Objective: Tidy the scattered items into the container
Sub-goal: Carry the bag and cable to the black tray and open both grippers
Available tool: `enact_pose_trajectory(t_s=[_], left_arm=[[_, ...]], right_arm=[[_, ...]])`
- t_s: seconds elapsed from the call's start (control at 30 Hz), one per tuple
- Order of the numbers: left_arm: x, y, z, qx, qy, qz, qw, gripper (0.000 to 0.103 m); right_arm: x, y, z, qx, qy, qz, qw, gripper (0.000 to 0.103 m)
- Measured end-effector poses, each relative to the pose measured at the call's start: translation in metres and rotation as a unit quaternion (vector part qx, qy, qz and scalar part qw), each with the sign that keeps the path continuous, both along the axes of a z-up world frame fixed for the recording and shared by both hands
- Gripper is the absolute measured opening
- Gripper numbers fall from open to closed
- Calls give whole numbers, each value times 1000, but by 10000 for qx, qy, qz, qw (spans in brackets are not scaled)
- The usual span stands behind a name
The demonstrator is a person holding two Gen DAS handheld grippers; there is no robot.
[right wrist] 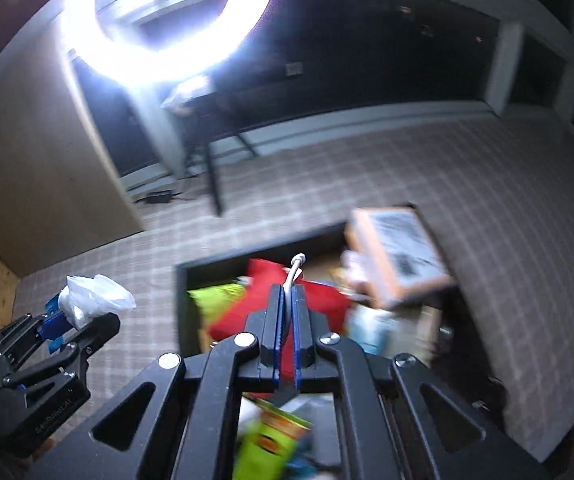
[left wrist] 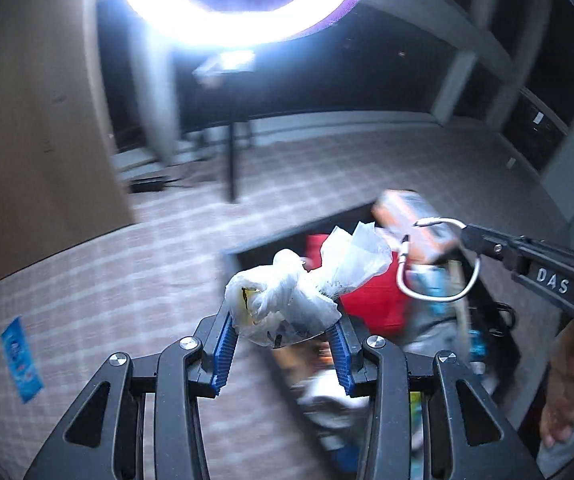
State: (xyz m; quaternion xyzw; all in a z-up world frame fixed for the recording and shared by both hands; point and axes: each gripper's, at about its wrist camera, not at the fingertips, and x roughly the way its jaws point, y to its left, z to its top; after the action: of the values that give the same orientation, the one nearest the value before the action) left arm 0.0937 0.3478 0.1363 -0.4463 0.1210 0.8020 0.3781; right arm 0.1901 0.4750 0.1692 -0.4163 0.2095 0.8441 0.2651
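Note:
My left gripper is shut on a crumpled clear plastic bag and holds it above the near left edge of the dark container. It also shows in the right wrist view with the bag. My right gripper is shut on a white cable over the container; in the left wrist view the cable hangs as a loop from it. The container holds a red item, an orange-edged box, green packets and other things.
Checked carpet surrounds the container. A blue packet lies on the carpet at the left. A wooden cabinet stands at the left. A ring light on a black stand glares ahead.

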Motion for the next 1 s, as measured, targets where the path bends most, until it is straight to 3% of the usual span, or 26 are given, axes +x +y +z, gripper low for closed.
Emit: enact_pose_trajectory(t_s=[0.17,0.27,0.33,0.37,0.53,0.73,1.0], left_arm=[[37,31,1,13,-41,-436,9990,40],[45,49,-1,-155,-219,-688,9973,54],[47,52,-3,-222,-228,-626,9975,54],[48,51,-2,-226,-239,-595,9977,54],[33,41,-4,-263,-432,-461,9977,55],[26,17,-4,-356,-253,-249,9987,55],[-15,-50,-18,-644,-326,479,9962,55]], right_arm=[[41,23,2,-64,-49,-258,9996,4],[52,25,3,-25,-86,-276,9996,6],[58,26,4,19,-125,-367,9992,26],[61,27,5,31,-78,-392,9992,29],[73,28,16,86,13,-418,9991,33],[81,21,18,70,39,-433,9990,35],[75,-7,5,-71,-15,-164,9998,39]])
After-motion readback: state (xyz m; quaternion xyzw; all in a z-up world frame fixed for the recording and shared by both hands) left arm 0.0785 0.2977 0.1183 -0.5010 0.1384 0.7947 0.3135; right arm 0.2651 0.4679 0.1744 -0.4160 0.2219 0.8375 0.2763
